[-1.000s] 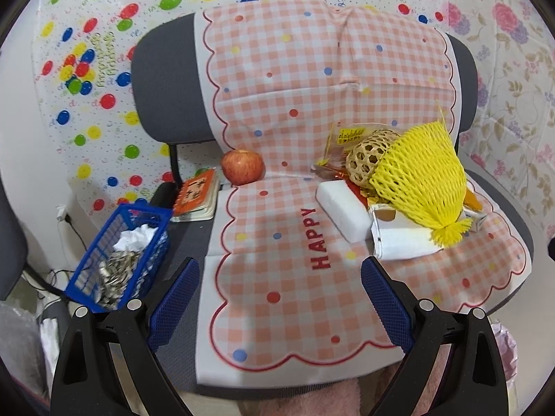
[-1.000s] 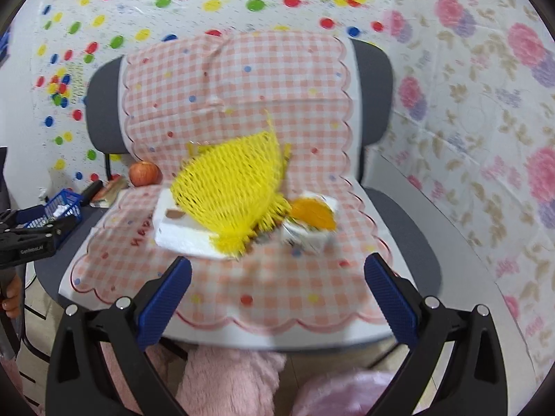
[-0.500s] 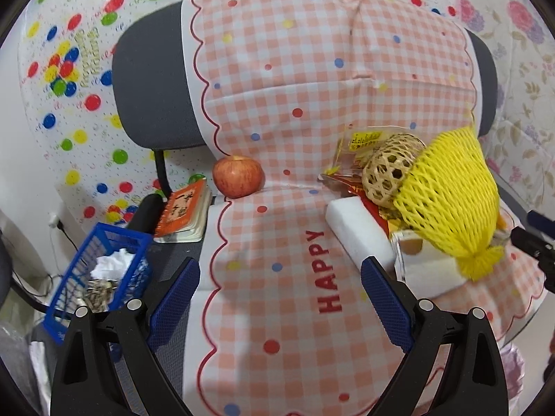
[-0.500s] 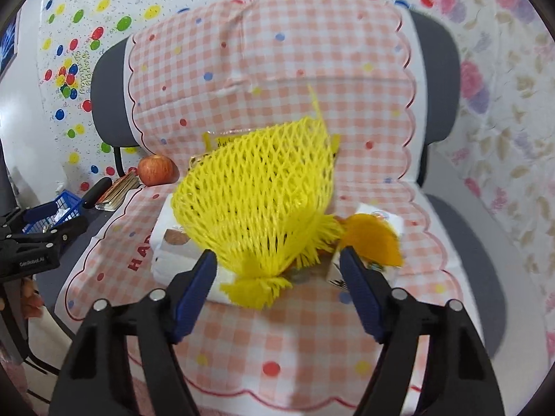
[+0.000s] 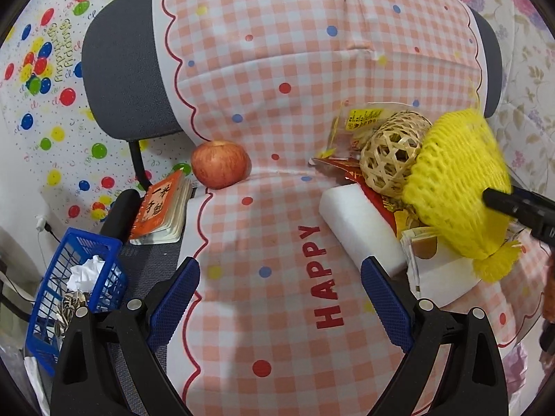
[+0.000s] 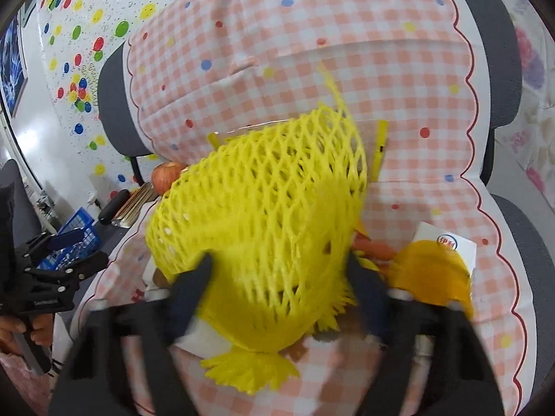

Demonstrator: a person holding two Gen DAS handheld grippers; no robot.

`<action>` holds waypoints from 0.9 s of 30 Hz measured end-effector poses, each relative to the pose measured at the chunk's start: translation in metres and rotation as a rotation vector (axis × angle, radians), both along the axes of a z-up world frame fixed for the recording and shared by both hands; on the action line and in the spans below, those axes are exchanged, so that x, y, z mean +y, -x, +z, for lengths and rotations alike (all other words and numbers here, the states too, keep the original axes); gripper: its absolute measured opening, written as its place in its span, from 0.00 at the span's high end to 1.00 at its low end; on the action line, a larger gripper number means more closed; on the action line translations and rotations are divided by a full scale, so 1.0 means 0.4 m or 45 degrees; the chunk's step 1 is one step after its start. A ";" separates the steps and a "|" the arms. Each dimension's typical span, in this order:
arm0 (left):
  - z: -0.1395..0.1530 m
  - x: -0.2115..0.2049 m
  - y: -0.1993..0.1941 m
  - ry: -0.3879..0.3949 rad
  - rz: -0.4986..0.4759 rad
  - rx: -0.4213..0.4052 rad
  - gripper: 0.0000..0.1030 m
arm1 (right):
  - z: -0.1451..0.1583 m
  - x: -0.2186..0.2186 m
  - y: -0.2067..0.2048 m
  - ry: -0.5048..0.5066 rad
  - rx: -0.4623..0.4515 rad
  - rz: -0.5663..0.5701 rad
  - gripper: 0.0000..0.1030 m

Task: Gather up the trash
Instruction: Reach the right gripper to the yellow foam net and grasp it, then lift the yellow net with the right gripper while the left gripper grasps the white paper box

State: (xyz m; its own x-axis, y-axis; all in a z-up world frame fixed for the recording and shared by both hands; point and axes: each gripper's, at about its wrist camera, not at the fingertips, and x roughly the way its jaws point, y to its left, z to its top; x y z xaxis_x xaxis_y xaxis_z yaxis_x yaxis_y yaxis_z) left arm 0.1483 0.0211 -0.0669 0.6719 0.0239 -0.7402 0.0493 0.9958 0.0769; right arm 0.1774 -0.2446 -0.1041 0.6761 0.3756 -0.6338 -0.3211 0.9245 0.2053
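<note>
A yellow foam fruit net [image 6: 263, 228] lies on a heap of trash on the checked cloth over the chair seat; it also shows in the left wrist view [image 5: 458, 187]. My right gripper [image 6: 277, 277] is open, its fingers either side of the net's lower part, not closed on it. My left gripper [image 5: 281, 298] is open and empty above the cloth [image 5: 277, 312], left of the heap. Beside the net lie a white foam block [image 5: 360, 228], a wicker ball [image 5: 392, 159], a clear wrapper [image 5: 357, 124], a white carton [image 6: 447, 246] and orange peel [image 6: 430, 277].
A red apple [image 5: 220, 163] sits at the seat's back left, with an orange notebook [image 5: 161, 208] beside it. A blue basket [image 5: 73, 294] holding crumpled paper and scraps stands low on the left. The chair's grey back [image 5: 125, 69] rises behind.
Both grippers have moved forward toward the chair. The right gripper has narrowed and now straddles the yellow net. The left gripper stays open.
</note>
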 end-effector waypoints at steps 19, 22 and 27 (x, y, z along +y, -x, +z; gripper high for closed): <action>-0.043 -0.121 0.089 0.145 -0.309 0.034 0.31 | 0.188 -0.105 0.372 0.380 -0.333 -0.518 0.84; -0.069 -0.145 0.069 0.214 -0.355 0.079 0.41 | 0.143 -0.142 0.428 0.380 -0.304 -0.562 0.84; -0.092 -0.161 0.030 0.307 -0.358 0.117 0.50 | 0.104 -0.157 0.466 0.369 -0.270 -0.585 0.83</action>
